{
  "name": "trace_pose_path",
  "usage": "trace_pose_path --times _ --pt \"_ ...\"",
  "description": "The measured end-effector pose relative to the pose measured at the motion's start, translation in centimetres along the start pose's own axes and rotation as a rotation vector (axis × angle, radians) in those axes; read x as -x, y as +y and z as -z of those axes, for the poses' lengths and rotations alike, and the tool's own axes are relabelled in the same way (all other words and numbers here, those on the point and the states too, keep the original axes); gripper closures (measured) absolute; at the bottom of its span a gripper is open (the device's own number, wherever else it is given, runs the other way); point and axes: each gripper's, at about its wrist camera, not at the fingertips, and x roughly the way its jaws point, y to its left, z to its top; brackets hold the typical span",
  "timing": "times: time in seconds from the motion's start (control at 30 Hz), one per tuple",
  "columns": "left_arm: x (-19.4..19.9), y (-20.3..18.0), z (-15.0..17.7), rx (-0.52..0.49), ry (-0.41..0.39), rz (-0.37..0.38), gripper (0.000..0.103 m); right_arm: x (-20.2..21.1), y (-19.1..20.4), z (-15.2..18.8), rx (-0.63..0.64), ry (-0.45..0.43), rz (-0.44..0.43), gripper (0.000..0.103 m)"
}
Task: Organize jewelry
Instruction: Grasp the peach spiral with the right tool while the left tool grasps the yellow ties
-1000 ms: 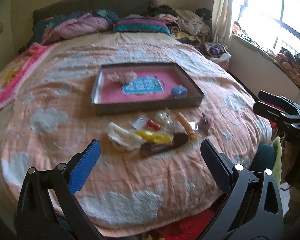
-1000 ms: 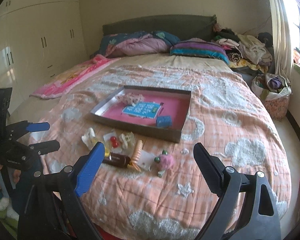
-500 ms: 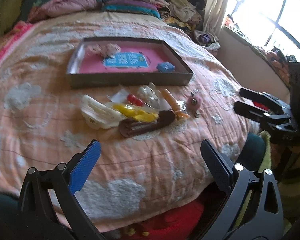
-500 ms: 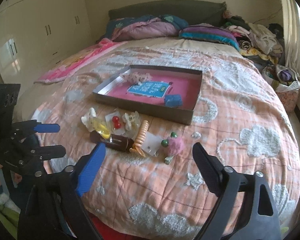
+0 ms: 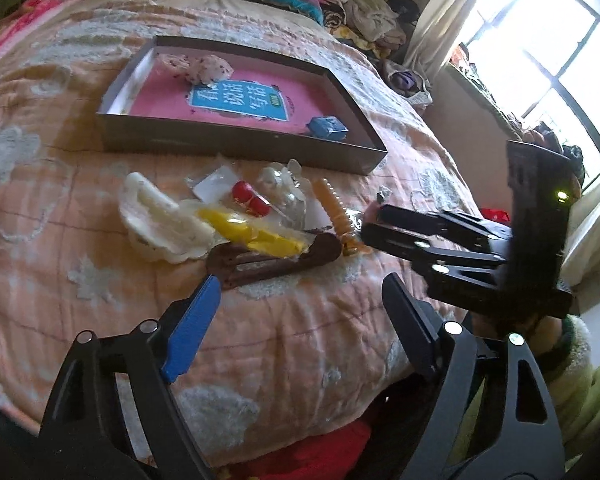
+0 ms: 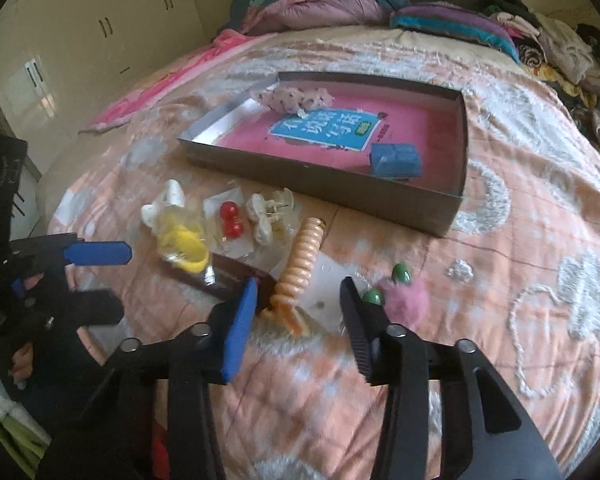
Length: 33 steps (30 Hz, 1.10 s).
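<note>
Peach bedspread (image 5: 260, 320) with pale cloud patches fills the left wrist view, with heaped pillows and clothes at the far end and a bright window to the right. A shallow tray (image 5: 236, 148) with a pink floor lies on the spread, holding a blue card, a small blue box (image 5: 328, 128) and a pale fluffy piece. Just in front of it sits the jewelry pile: a white scalloped clip (image 5: 160, 220), red beads (image 5: 250, 198) in a clear packet, a yellow piece (image 5: 260, 236), a brown hair clip (image 5: 276, 260) and an orange ridged comb (image 5: 336, 212). The left gripper (image 5: 300, 304) hangs over the near side of the brown clip, its jaws wide but closing, nothing between them. The right gripper (image 5: 374, 222) comes in from the right and covers whatever lies past the comb's end.

From the right wrist, white wardrobe doors stand on the left beyond the bed. The tray (image 6: 340, 188) sits behind the pile, and the comb (image 6: 300, 260) runs toward the camera, its lower end blurred. The right gripper (image 6: 296, 312) has its jaws narrowing on either side of that lower end; the pads do not clearly press on it. A pink pompom (image 6: 404, 300) with green beads lies just beside the right finger. The left gripper (image 6: 104, 276) stands at the left edge, partly cut off, a hand behind it barely visible.
</note>
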Motion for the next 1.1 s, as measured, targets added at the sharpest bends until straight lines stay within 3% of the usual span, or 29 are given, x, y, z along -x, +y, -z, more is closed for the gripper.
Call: trace_pose_path --times 0.1,0.4,0.5,0.7,0.77,1.1 --pt "-1.0 0.3 -0.6 0.039 0.017 0.037 0.029 -1.0 -0.3 -0.3 0.000 0.011 -0.001 0.068" --pt "-2.7 2.1 -2.5 0.161 0.005 -0.002 0.032 -2.0 -0.3 -0.2 0.016 0.008 -0.018 0.068" --pt "-3.3 2.4 -2.8 0.162 0.009 -0.005 0.049 -2.3 -0.1 -0.2 0.020 0.014 -0.022 0.068" --pt "-3.8 2.3 -2.9 0.141 0.017 0.002 0.051 -3.2 0.3 -0.4 0.028 0.018 -0.015 0.070" --pt "-3.9 2.4 -3.0 0.135 0.013 0.001 0.051 -3.3 0.3 -0.5 0.015 0.014 -0.040 0.081" --pt "-3.2 1.4 -3.0 0.075 -0.002 -0.003 0.061 0.9 -1.0 -0.1 -0.053 -0.088 -0.026 0.083"
